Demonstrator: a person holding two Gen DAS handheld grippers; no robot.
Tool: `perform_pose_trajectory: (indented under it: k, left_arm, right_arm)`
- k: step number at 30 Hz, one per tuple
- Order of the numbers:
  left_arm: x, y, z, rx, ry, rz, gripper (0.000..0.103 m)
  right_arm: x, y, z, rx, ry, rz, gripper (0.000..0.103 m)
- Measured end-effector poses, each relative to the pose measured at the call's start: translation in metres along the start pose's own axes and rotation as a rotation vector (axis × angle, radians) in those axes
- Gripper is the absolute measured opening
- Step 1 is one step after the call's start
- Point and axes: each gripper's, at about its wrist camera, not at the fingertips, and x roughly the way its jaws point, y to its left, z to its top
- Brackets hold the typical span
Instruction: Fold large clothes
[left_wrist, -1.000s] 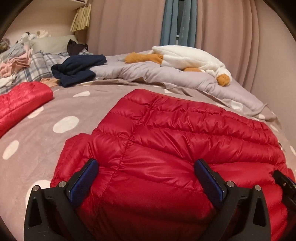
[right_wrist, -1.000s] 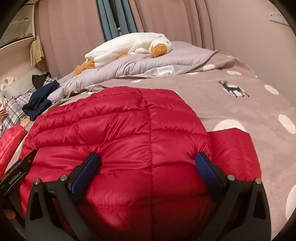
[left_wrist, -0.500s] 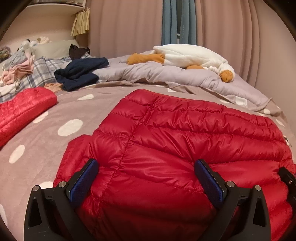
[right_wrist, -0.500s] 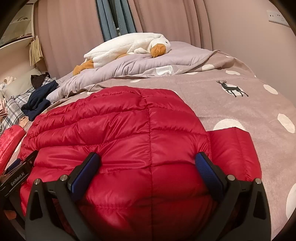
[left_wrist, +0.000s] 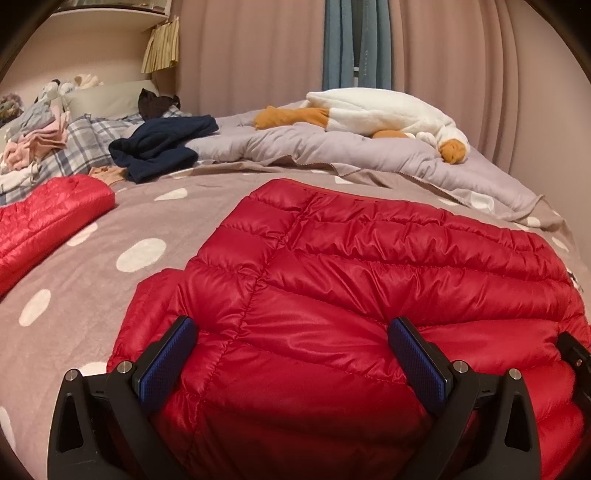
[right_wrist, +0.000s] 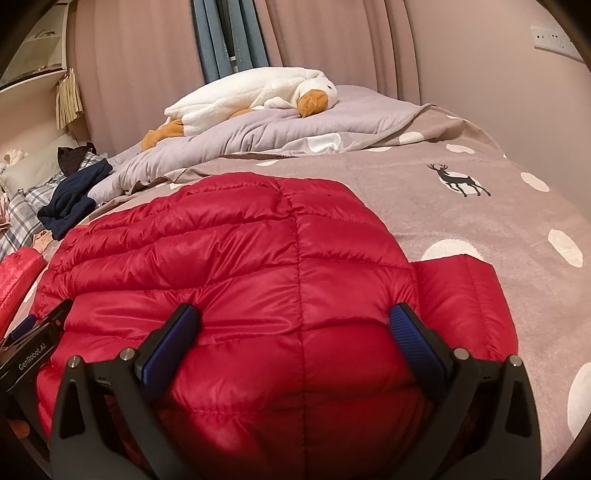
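your left tool (left_wrist: 291, 332) and right tool (right_wrist: 295, 321) both stand wide apart, gripping nothing, low over the near edge of the red jacket (left_wrist: 369, 280). the jacket lies spread on the dotted bed (left_wrist: 92, 295), puffed up between each tool's fingers. a second red piece (left_wrist: 48, 218) lies well apart at the left, a plush goose (right_wrist: 251, 96) far behind.

A bedroom: bed (left_wrist: 92, 295), curtains (left_wrist: 258, 55), plush goose (left_wrist: 380, 114).
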Motion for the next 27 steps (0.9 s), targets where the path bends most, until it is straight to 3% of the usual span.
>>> perform_pose_trajectory:
  k: [8,12,14,17,19,20,22,24,27]
  left_arm:
    - [-0.026,0.012,0.008,-0.03,-0.045,0.039,0.102]
    - [-0.057,0.054,0.017,-0.202,-0.141,0.0,0.102]
    - [-0.068,0.075,0.018,-0.272,-0.183,0.039,0.102]
    - [-0.06,0.103,0.017,-0.351,-0.124,0.043,0.102]
    - [-0.049,0.12,0.011,-0.432,-0.048,0.027,0.102]
    - [-0.044,0.125,0.009,-0.461,-0.01,0.023,0.102]
    - [-0.036,0.134,0.001,-0.51,0.067,0.0,0.102]
    - [-0.034,0.133,-0.006,-0.521,0.107,-0.032,0.102]
    - [-0.033,0.129,-0.012,-0.479,0.131,-0.019,0.102]
  right_arm:
    - [-0.021,0.002,0.006,0.044,-0.039,-0.029,0.103]
    - [-0.048,0.003,0.018,0.093,-0.12,0.084,0.103]
    - [-0.06,0.013,0.024,0.064,-0.144,0.138,0.103]
    - [-0.056,0.038,0.022,-0.066,-0.099,0.111,0.103]
    - [-0.041,0.048,0.014,-0.127,-0.041,0.102,0.103]
    - [-0.025,0.053,0.007,-0.166,0.035,0.104,0.103]
    - [-0.013,0.058,0.001,-0.238,0.056,0.053,0.103]
    - [-0.005,0.059,-0.002,-0.265,0.076,0.015,0.103]
    - [0.01,0.053,-0.004,-0.256,0.116,0.003,0.103]
